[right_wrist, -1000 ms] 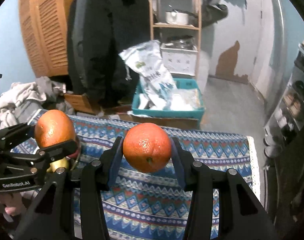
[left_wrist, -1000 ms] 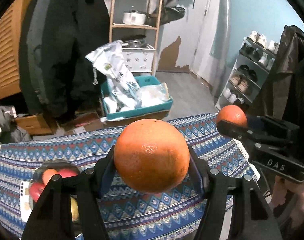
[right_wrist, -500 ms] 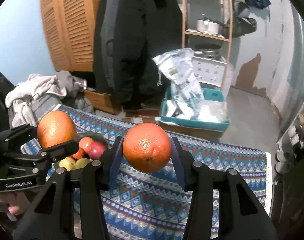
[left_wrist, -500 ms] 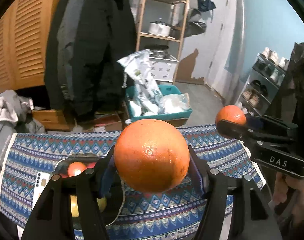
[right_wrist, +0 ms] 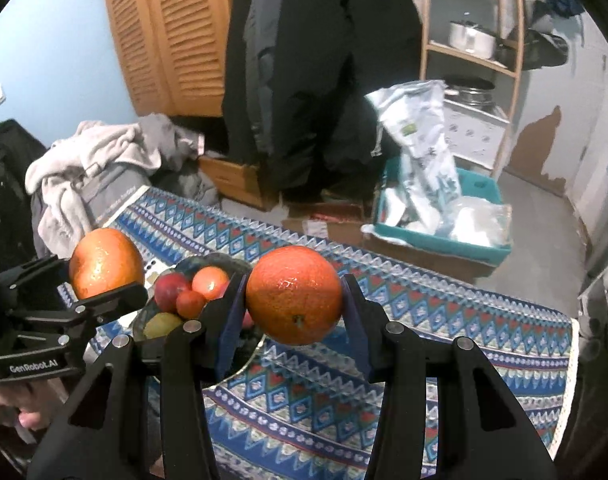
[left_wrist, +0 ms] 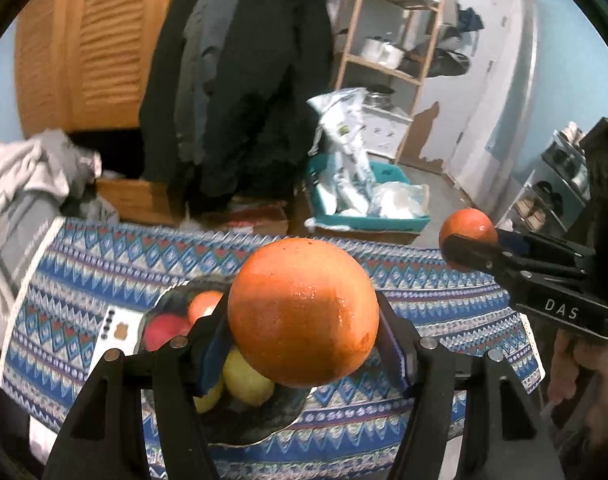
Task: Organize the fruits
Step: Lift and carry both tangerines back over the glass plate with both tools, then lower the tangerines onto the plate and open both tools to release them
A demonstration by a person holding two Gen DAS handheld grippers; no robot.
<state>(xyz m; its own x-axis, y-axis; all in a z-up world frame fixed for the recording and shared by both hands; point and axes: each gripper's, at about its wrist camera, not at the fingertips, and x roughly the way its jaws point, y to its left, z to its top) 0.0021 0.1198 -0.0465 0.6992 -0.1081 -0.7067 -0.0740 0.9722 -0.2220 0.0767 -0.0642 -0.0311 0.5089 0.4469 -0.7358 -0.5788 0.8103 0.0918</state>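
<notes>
My left gripper (left_wrist: 304,344) is shut on a large orange (left_wrist: 303,312) and holds it above a dark fruit bowl (left_wrist: 259,428) that holds red and yellow fruit. My right gripper (right_wrist: 293,312) is shut on a second orange (right_wrist: 293,294), above the patterned blue tablecloth (right_wrist: 444,320), just right of the bowl (right_wrist: 239,354). In the left wrist view the right gripper (left_wrist: 470,248) and its orange (left_wrist: 466,224) show at the right. In the right wrist view the left gripper (right_wrist: 103,286) and its orange (right_wrist: 105,262) show at the left.
A white card (left_wrist: 117,332) lies on the cloth left of the bowl. Beyond the table's far edge are a teal bin (right_wrist: 444,240) with bags, hanging dark coats (right_wrist: 316,60), a wooden shelf (right_wrist: 472,52) and a heap of clothes (right_wrist: 99,160).
Both grippers, each still holding its orange, have swung left over the table. The fruit bowl has come from the left edge to directly under and in front of the left gripper.
</notes>
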